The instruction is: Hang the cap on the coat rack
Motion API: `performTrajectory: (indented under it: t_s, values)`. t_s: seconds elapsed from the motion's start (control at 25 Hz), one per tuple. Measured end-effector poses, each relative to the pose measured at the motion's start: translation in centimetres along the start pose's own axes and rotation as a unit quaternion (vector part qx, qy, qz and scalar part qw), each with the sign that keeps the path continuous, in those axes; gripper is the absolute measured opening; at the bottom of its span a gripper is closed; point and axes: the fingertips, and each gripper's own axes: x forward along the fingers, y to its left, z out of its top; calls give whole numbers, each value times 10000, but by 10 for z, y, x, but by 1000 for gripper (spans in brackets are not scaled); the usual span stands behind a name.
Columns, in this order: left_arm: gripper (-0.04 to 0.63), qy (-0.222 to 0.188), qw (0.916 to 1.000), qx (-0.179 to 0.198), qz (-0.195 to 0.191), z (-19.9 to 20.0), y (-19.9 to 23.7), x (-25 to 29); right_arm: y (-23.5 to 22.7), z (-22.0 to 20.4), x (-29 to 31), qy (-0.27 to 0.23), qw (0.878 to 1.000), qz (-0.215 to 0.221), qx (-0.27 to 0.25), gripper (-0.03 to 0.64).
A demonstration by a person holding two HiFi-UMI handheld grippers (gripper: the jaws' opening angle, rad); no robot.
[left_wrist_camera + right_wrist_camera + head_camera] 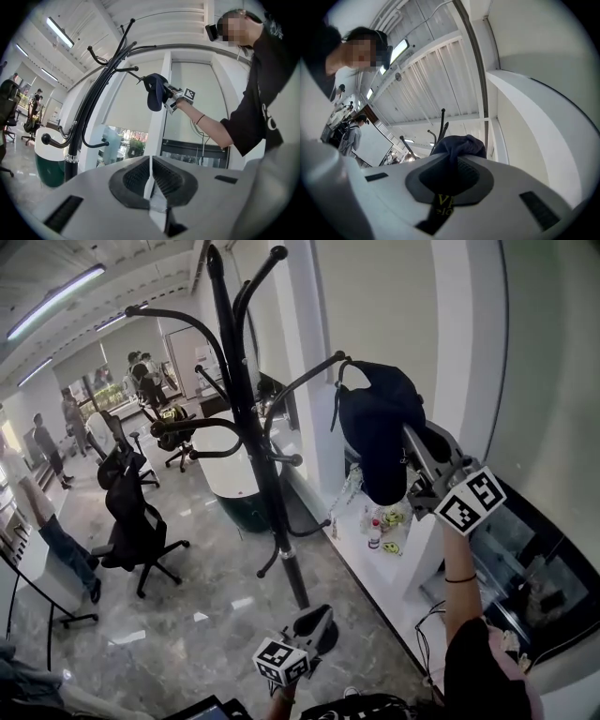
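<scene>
**Cap raised to the rack, not yet on a hook**

The cap (380, 427) is in my right claw (411, 439). The jaws are pinched narrow on a fold of its dark blue fabric, and the rest of the cap bunches up just past the jaw tips and hangs below them. I am holding that claw high, tilted upward, with the cap between it and the coat rack (246, 399).

The nearest rack arm (309, 379) curves out towards my right claw and ends in a knob just above the cap's back strap (336, 395). I cannot tell whether strap and knob touch. In the right gripper view the rack's top prongs stand just beyond the cap.

My left claw (323, 612) is low, well below and to the left of the right one, near the foot of the rack pole. Its jaws are together with nothing between them.

As I judge it, picking up and lifting are done. What is left is to slip the strap or crown over that knob, let the arm take the weight, then open the right claw and draw it away.

Count: 1 cap, 1 coat rack with several curved arms, 2 claws, and at least 2 black office chairs (139, 526) on the floor far beyond my left claw.
</scene>
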Motion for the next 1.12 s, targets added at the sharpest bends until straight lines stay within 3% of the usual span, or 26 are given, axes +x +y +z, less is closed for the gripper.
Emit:
performTrajectory:
  t_s: [0.24,0.6,1.12]
  values:
    - [5,54,9998,-6,190,-4,16,16,-30,4,39,-395,9980,283,405,32]
    - [5,28,9989,-74,471,-6,34,17,-40,-51,52,-136,9928,359,1133,32]
    - [5,77,9985,-115,536,-11,37,16,9,-115,51,667,9897,790,989,32]
